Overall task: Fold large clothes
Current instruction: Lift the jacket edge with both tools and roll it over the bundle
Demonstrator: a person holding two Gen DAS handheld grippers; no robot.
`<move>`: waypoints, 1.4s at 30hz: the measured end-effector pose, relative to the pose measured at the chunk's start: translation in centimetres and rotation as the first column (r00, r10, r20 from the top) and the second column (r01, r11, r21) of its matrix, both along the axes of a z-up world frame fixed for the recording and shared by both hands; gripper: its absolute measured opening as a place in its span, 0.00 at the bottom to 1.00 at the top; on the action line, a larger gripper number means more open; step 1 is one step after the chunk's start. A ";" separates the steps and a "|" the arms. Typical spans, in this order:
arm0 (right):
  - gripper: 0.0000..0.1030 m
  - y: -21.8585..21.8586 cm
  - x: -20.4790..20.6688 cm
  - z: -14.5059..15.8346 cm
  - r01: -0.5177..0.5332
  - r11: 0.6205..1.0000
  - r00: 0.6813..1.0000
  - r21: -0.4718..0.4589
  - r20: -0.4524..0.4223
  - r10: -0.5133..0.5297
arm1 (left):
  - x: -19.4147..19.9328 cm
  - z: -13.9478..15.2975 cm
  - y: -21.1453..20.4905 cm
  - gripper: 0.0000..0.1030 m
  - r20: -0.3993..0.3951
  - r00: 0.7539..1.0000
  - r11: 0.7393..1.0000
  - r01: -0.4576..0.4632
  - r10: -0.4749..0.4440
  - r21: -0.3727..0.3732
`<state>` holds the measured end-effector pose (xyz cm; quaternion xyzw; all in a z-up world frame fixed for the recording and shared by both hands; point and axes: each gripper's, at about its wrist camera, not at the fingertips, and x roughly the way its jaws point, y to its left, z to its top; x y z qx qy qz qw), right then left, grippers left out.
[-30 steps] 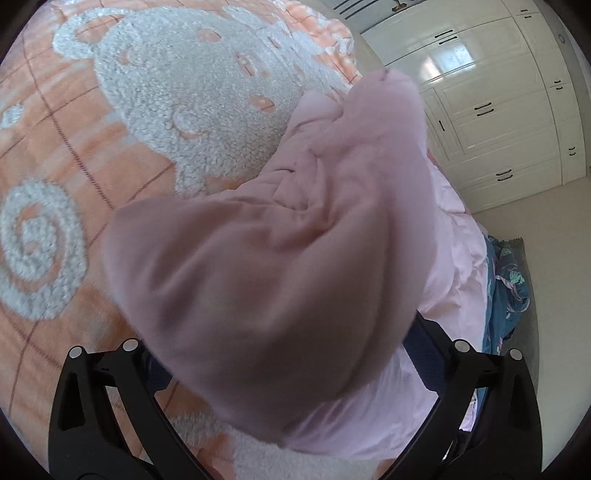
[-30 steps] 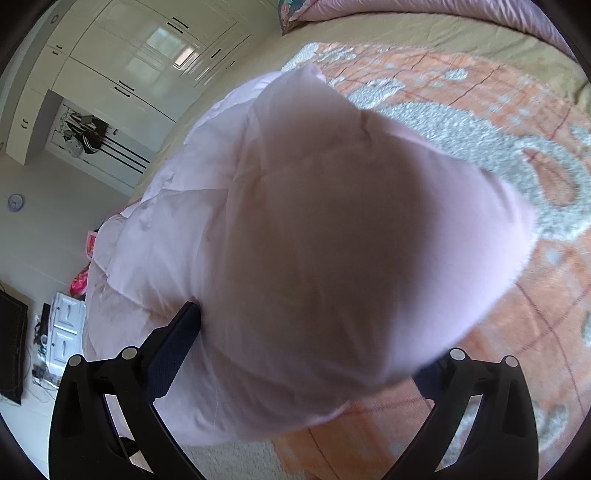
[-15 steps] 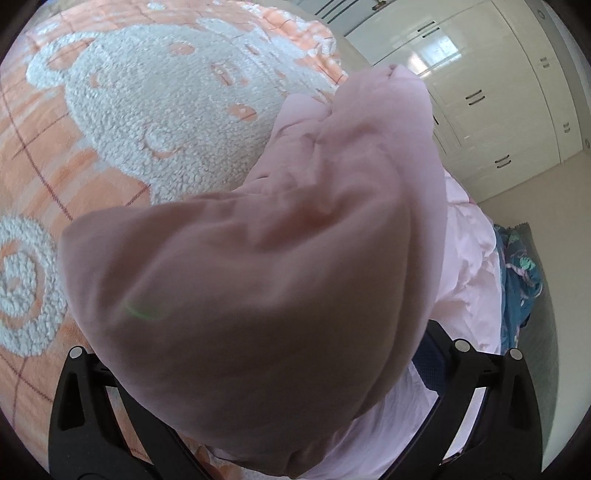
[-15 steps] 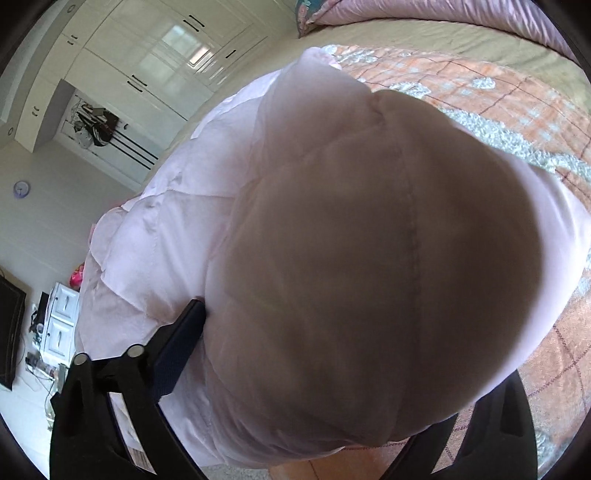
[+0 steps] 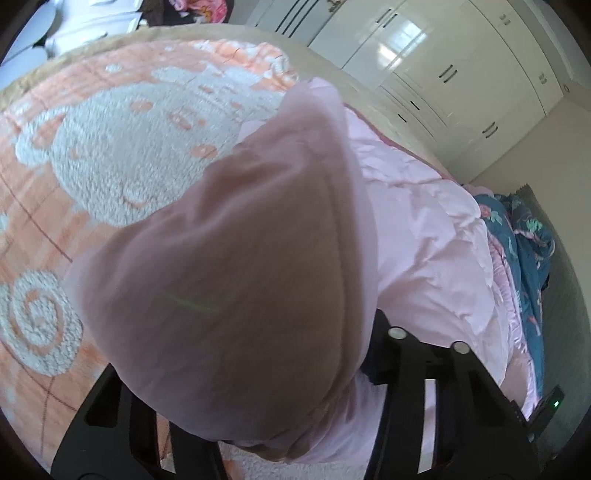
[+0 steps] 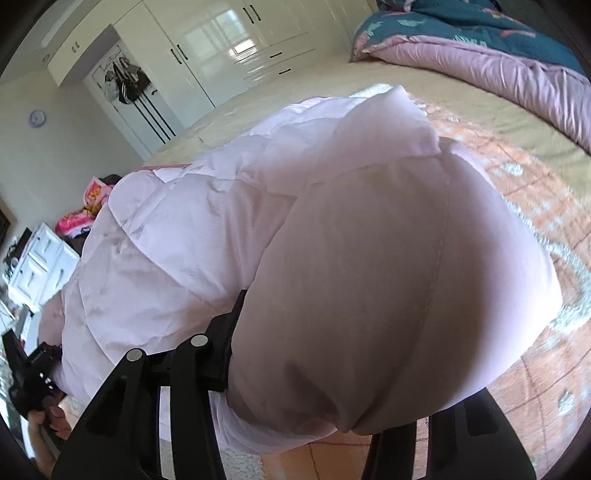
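A: Start close in. What is the left gripper point(image 5: 255, 369) doing?

B: Its jaws are closing, and a thick bunch of the pink padded jacket point(image 5: 424, 236) sits between them. The fabric bulges over the black fingers and hides most of them, so only the frame shows at the bottom of the left wrist view. The padding is squeezed in from both sides: it has hold of the jacket.

A: And the right gripper point(image 6: 332, 373)?

B: Same story. Its jaws are closing with a fat fold of the jacket point(image 6: 207, 221) between them. The left finger point(image 6: 221, 354) presses into the cloth; the right one is mostly covered (only a dark edge shows at the lower right).

A: Where does the rest of the jacket lie?

B: It trails away from each gripper across the bed, on the orange blanket point(image 5: 44, 206) with the white fleecy bear pattern. The quilted body lies spread toward the bed's edge.

A: Anything at the side?

B: In the right wrist view a hand point(image 6: 48, 417) shows at the lower left edge, wrapped round a black handle.

A: Farther off?

B: A teal floral quilt point(image 6: 461, 26) with a pink lining lies bunched at the far end of the bed, apart from the jacket. Behind that stand glossy white wardrobes point(image 6: 221, 48), with bags point(image 6: 125, 83) hanging in an open section.
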<state>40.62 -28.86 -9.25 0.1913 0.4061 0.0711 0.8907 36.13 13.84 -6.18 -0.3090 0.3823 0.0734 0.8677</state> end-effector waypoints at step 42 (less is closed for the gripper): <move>0.29 0.5 -9.3 9.0 -0.144 0.974 0.972 -0.172 0.161 0.173 | -9.9 8.2 -1.9 0.24 0.017 0.999 0.980 0.046 -0.050 0.193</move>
